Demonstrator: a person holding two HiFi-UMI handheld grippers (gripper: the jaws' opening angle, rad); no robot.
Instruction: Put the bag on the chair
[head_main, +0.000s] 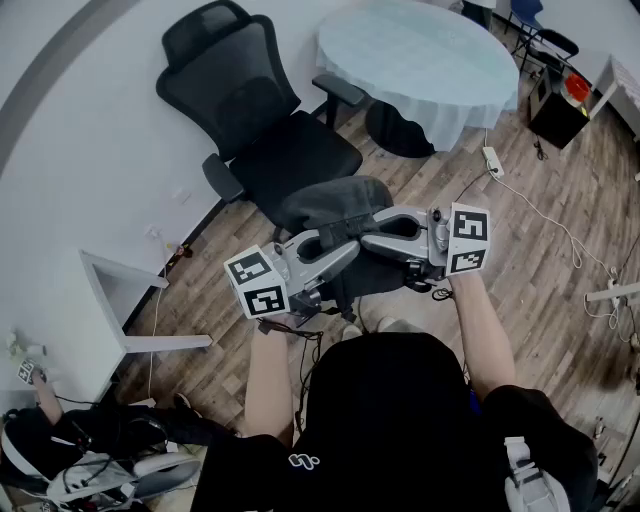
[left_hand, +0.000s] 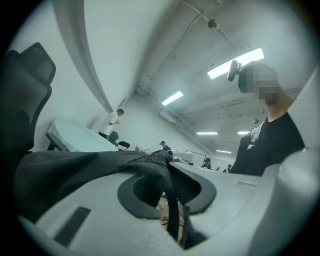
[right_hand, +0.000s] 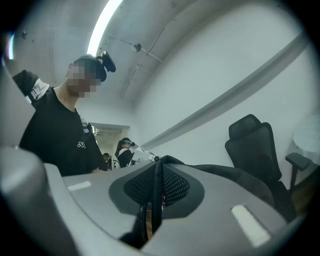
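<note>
A dark grey bag (head_main: 333, 203) hangs in the air between both grippers, just in front of the black office chair (head_main: 262, 120). The bag covers the front edge of the chair's seat (head_main: 295, 160). My left gripper (head_main: 345, 248) is shut on the bag's near side, and in the left gripper view the bag's fabric (left_hand: 75, 170) and a strap (left_hand: 173, 210) pass between the jaws of my left gripper (left_hand: 167, 159). My right gripper (head_main: 373, 233) is shut on it from the right. In the right gripper view a mesh strap (right_hand: 158, 185) is pinched at the right gripper (right_hand: 157, 163), with the chair (right_hand: 254, 146) behind.
A round table with a pale cloth (head_main: 420, 52) stands right behind the chair's right armrest (head_main: 340, 90). A white desk corner (head_main: 112, 290) is at the left. A power strip (head_main: 492, 160) and cables lie on the wood floor. Other people stand in the room's distance.
</note>
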